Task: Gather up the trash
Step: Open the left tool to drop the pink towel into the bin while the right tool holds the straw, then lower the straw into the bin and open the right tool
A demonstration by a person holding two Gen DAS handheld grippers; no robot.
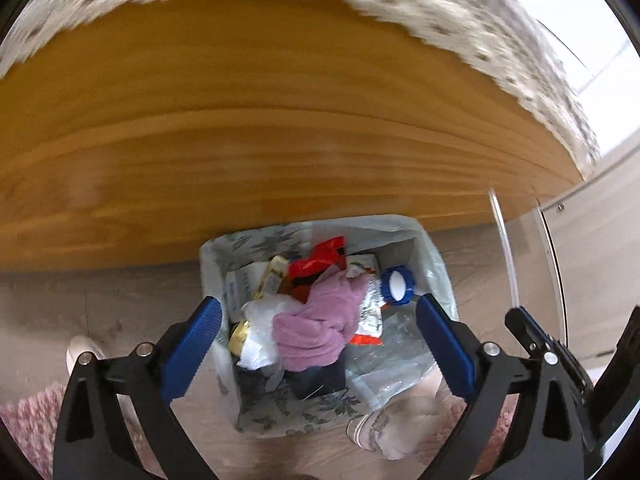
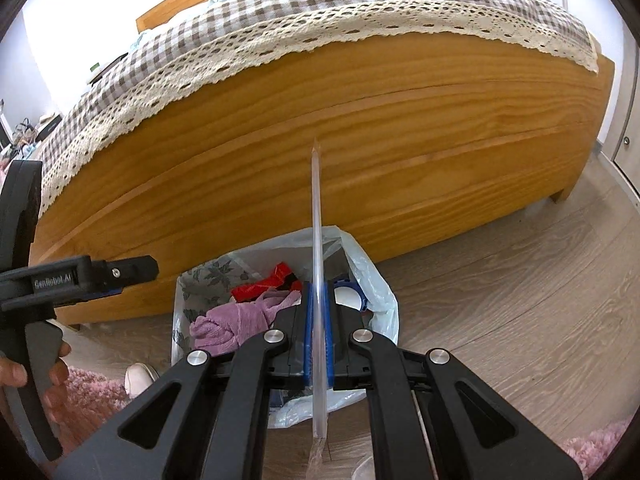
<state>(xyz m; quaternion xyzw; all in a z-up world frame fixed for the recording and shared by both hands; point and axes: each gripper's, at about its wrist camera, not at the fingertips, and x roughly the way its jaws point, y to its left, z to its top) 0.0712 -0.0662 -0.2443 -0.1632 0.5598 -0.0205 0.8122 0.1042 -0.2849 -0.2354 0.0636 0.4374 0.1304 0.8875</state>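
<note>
A small bin lined with a pale plastic bag (image 1: 436,264) stands on the floor against the bed. It holds a pink cloth (image 1: 316,328), a red wrapper (image 1: 320,260), a blue-capped bottle (image 1: 397,285) and other scraps. My left gripper (image 1: 318,302) hangs open right above the bin with nothing between its blue pads. My right gripper (image 2: 318,288) is shut on a long clear straw (image 2: 317,220) that points up and forward over the bin (image 2: 376,292). The straw (image 1: 504,248) also shows at the right of the left wrist view, and the left gripper (image 2: 148,268) at the left of the right wrist view.
A wooden bed frame (image 2: 400,140) with a checked, lace-edged cover (image 2: 280,8) fills the space behind the bin. A pink shaggy rug (image 1: 32,420) lies on the wood-look floor (image 2: 520,280). A person's slippered foot (image 1: 384,428) and a white shoe (image 2: 138,376) are beside the bin.
</note>
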